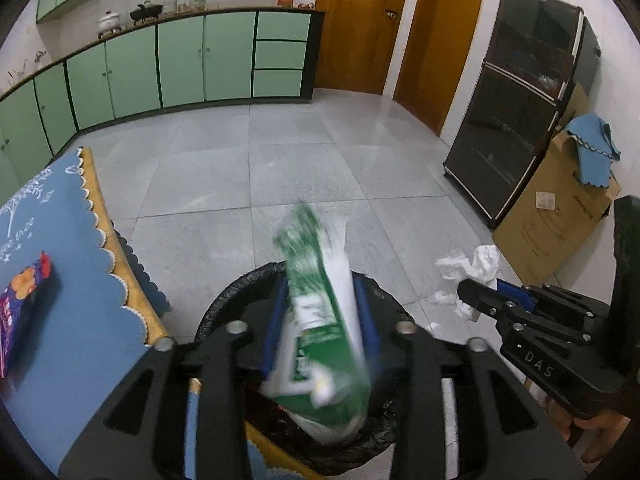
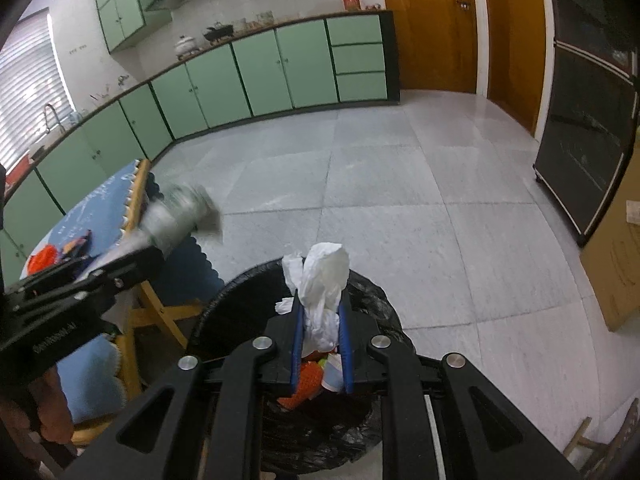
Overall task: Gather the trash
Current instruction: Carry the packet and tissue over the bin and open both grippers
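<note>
My left gripper point(image 1: 320, 288) holds a green and white snack bag point(image 1: 320, 320) between its blue pads, blurred by motion, right above the black-lined trash bin point(image 1: 224, 300). My right gripper point(image 2: 320, 304) is shut on a crumpled white tissue point(image 2: 324, 280) above the same bin point(image 2: 224, 304), which holds orange and white trash point(image 2: 308, 380). In the left wrist view the right gripper point(image 1: 480, 296) shows at the right with the tissue point(image 1: 476, 268). In the right wrist view the left gripper point(image 2: 132, 256) shows at the left with the blurred bag point(image 2: 180, 212).
A table with a blue scalloped cloth point(image 1: 52, 240) stands left of the bin, with a purple flowered packet point(image 1: 20, 300) on it. A cardboard box point(image 1: 556, 216) and a dark glass cabinet point(image 1: 516, 108) stand at the right. Green kitchen cabinets point(image 1: 180, 64) line the far wall.
</note>
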`<move>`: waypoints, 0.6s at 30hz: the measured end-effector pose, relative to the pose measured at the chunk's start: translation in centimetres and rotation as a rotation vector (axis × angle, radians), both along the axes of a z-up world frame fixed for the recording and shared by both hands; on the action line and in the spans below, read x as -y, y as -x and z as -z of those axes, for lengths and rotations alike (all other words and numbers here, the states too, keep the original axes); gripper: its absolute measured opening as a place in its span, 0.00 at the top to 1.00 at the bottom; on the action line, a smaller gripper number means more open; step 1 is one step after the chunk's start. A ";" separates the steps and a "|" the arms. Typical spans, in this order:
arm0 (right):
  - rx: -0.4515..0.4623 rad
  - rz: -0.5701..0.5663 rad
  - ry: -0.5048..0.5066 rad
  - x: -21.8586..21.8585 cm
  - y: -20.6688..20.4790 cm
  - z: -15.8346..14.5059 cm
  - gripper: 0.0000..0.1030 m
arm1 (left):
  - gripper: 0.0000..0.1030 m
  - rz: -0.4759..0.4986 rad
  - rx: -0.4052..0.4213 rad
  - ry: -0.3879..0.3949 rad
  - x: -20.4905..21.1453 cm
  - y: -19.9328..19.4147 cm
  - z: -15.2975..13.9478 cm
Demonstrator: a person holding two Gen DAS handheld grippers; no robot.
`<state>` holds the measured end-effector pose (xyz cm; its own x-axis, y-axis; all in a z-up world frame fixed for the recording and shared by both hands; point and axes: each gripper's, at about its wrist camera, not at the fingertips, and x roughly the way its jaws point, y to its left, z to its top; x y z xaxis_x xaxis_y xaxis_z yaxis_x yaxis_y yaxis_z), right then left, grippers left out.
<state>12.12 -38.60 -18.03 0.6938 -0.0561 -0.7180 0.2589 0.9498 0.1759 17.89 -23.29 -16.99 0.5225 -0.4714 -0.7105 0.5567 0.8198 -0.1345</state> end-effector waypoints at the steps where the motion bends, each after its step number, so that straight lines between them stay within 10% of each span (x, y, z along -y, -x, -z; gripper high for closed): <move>1: -0.008 -0.001 0.001 0.1 -0.1 0.3 0.81 | 0.53 -0.003 0.007 -0.001 -0.1 0.0 0.0; 5: -0.038 -0.028 0.003 0.1 -1.2 1.5 0.73 | 0.51 -0.026 0.011 0.005 -0.8 -0.4 -0.2; 10: -0.051 -0.039 0.012 -0.2 -1.7 2.1 0.36 | 0.50 -0.073 0.022 0.012 -2.3 -0.5 -1.1; 18: -0.008 -0.051 0.026 -1.6 -1.2 0.0 0.28 | 0.46 -0.166 0.080 0.017 -6.7 0.3 -3.4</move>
<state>13.27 -37.01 -18.02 0.6902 -0.0396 -0.7226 0.2110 0.9661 0.1486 17.55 -16.59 -13.61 0.6486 -0.3856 -0.6562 0.4233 0.8993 -0.1099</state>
